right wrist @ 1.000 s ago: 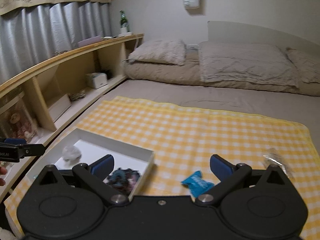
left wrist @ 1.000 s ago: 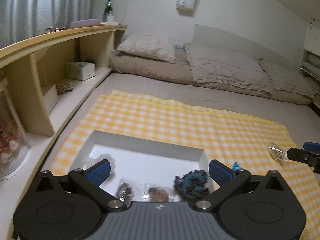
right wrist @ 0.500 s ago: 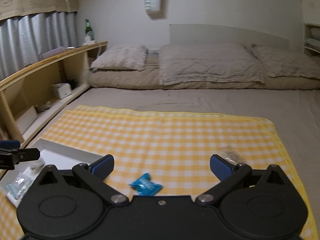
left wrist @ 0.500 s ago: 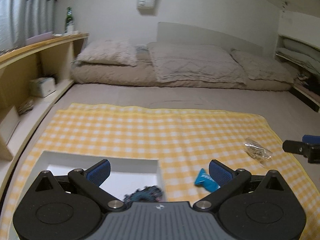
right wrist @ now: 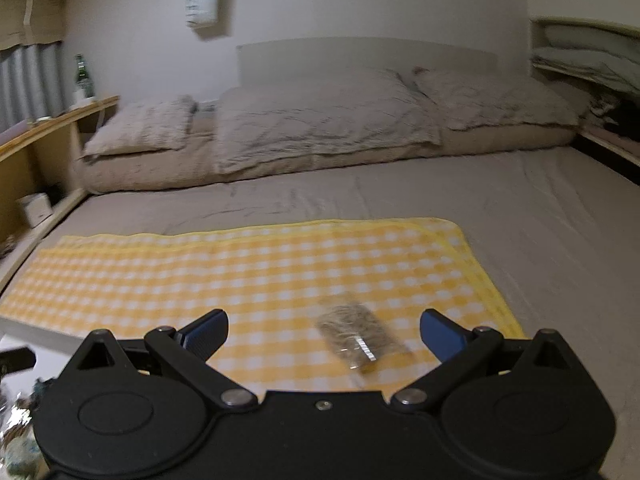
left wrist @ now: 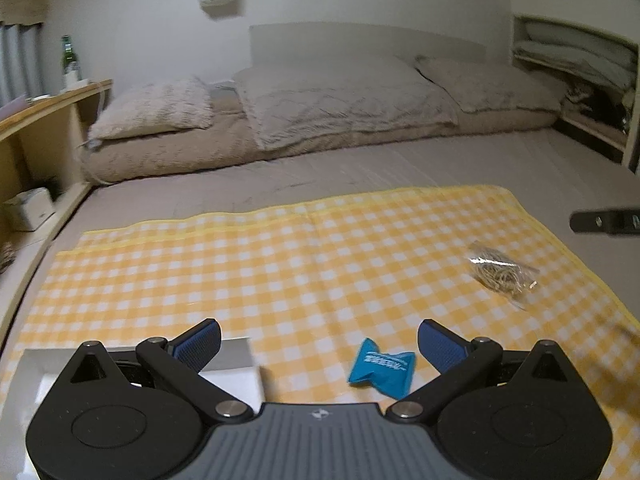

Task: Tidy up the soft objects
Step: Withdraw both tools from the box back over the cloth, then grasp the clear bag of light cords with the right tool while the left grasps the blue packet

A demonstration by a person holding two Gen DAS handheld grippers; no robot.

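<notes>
Blue pouch (left wrist: pixel 381 366) and clear packet (right wrist: pixel 357 334) loose on checked cloth (left wrist: pixel 280 264)

Pouch lies between our left gripper (left wrist: pixel 319 346) fingers, spread, empty. Packet, likely rubber bands, sits ahead of our right gripper (right wrist: pixel 323 334), also spread. Both look light, crinkly, slippery; we pinch mid-body.

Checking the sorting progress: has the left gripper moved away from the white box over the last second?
Yes. The left gripper swung right: the white box now sits at its left finger, the blue packet between its open fingers.
</notes>
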